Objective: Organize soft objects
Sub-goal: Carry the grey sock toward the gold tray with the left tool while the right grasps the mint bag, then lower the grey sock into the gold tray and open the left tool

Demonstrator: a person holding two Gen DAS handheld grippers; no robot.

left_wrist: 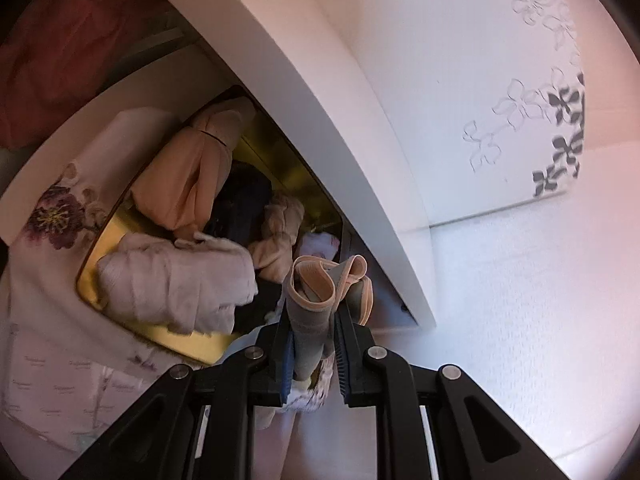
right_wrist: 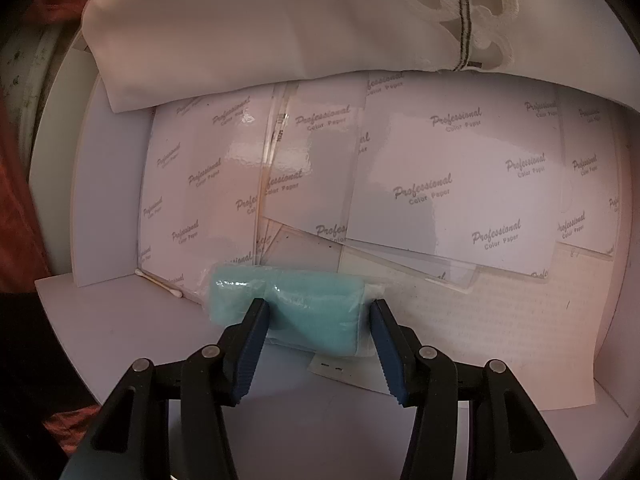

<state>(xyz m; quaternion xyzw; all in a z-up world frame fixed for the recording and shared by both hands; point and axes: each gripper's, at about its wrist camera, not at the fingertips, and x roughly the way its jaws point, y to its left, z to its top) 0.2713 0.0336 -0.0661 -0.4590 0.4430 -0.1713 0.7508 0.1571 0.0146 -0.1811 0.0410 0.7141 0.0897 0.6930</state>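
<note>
A grey sock-like piece with peach elastic edging (left_wrist: 320,280) sticks up between the fingers of my left gripper (left_wrist: 313,314), which is shut on it. Just behind it is a gold box (left_wrist: 192,344) holding soft items: a pale rolled cloth (left_wrist: 180,284), a peach cloth (left_wrist: 188,184) and a dark piece (left_wrist: 244,200). In the right wrist view a teal soft pack in clear wrap (right_wrist: 304,308) lies on a white shelf (right_wrist: 120,332). My right gripper (right_wrist: 318,310) points down at it, its pads pressing the pack's middle and right end.
A white board (left_wrist: 320,92) slants over the gold box, with a floral cloth (left_wrist: 60,216) at its left and a patterned white wall (left_wrist: 520,120) at the right. Glossy photo paper sheets (right_wrist: 440,184), a folded white embroidered cloth (right_wrist: 260,32) and a cotton swab (right_wrist: 158,282) lie behind the teal pack.
</note>
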